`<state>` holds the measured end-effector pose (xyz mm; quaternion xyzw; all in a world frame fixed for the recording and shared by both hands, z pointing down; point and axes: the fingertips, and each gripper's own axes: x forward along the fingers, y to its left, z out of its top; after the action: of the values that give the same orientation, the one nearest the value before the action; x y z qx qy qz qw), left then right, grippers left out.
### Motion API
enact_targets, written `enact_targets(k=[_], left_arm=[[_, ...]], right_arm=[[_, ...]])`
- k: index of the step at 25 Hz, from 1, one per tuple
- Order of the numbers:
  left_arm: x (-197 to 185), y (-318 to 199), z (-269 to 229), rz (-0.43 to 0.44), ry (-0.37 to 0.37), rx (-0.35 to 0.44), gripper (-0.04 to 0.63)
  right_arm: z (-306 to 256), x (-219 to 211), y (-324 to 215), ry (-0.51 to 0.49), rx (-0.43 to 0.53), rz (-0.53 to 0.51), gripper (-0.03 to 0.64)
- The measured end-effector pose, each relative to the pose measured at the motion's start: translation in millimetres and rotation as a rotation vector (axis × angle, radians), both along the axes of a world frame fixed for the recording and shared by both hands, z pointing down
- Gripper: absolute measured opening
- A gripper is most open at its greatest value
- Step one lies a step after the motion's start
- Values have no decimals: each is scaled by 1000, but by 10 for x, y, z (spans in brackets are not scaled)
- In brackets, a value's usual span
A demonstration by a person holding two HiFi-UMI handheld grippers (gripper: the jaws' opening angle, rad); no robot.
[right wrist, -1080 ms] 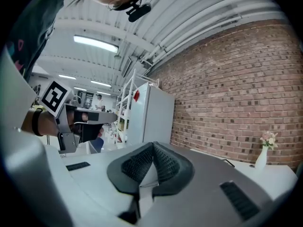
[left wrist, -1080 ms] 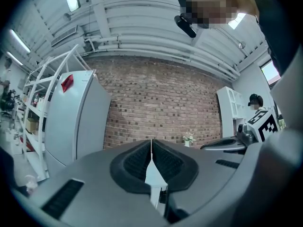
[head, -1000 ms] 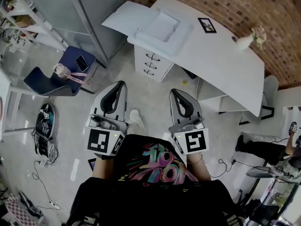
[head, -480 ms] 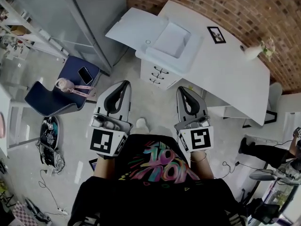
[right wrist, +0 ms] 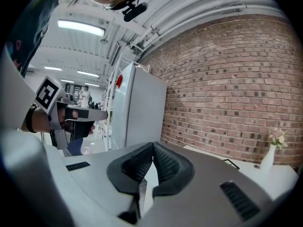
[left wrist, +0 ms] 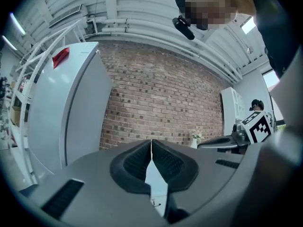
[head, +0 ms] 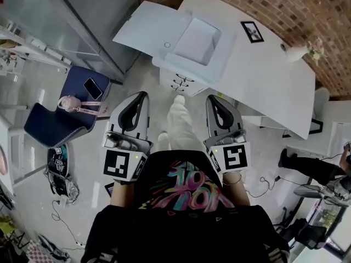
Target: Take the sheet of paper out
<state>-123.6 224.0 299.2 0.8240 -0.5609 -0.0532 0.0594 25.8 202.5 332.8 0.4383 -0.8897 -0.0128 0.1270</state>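
Observation:
On the white desk [head: 263,75] ahead stands a white printer-like machine [head: 196,44] with a flat white panel [head: 143,27] jutting out to its left. Whether a sheet of paper lies in it, I cannot make out. My left gripper [head: 141,96] and right gripper [head: 213,98] are held side by side in front of my body, well short of the desk, pointing at it. The left gripper [left wrist: 151,141] has its jaws meeting at the tips with nothing between them. The right gripper [right wrist: 153,145] is shut the same way and holds nothing.
A white drawer unit [head: 176,81] stands under the machine. A grey cabinet [head: 93,21] rises at the left, with a blue chair [head: 57,116] holding a phone [head: 91,88] before it. A vase [head: 296,51] and a framed picture [head: 252,32] sit on the desk. A brick wall [head: 307,10] lies behind.
Both grippers have been carried forward toward the desk, which now lies closer. A leg in light trousers has swung forward between the grippers. The jaws stay shut.

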Motion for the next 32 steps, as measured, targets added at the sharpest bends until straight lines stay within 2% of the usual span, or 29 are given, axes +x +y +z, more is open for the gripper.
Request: enact_targets(k=[6, 10, 20, 25, 32], left_arm=[[4, -677, -60, -4, -11, 26, 29], [46, -1235, -131, 2, -7, 31, 29], [219, -2669, -413, 11, -56, 65, 29], [292, -3157, -331, 27, -68, 29, 28], [403, -3618, -219, 118, -75, -10, 29]], right_arm=[[30, -6, -658, 6, -7, -12, 15], [-22, 4, -1247, -10, -9, -17, 15], [-254, 165, -2708, -28, 17, -24, 15], [-251, 274, -3159, -28, 17, -12, 15], [-259, 422, -3469, -22, 16, 71, 15]])
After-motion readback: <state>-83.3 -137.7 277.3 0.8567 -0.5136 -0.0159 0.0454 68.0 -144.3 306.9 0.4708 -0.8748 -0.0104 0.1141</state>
